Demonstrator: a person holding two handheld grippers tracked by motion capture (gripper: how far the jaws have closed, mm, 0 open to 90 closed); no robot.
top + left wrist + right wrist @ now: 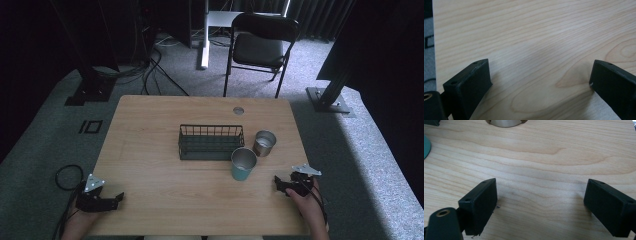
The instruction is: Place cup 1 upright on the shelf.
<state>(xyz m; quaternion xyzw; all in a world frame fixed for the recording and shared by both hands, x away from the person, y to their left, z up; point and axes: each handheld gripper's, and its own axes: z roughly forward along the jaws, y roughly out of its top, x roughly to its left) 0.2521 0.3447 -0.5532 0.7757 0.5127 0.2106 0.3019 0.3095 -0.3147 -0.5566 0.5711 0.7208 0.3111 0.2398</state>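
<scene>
A dark wire basket (211, 142) stands near the middle of the wooden table (150, 130). To its right stands a small silver cup (264, 143), and a teal cup (243, 164) stands just in front of the basket's right end. My left gripper (119, 198) rests open at the table's front left corner, nothing between its jaws (540, 77). My right gripper (278, 183) lies open at the front right, a little right of the teal cup. In the right gripper view (540, 195) the silver cup's base (504, 122) and the teal cup's edge (426, 146) lie ahead.
A round grommet hole (238, 110) sits near the table's far edge. Behind the table stand a black folding chair (260, 47) and a white desk leg (204, 35). Black frame posts (95, 75) and cables lie on the grey carpet on both sides.
</scene>
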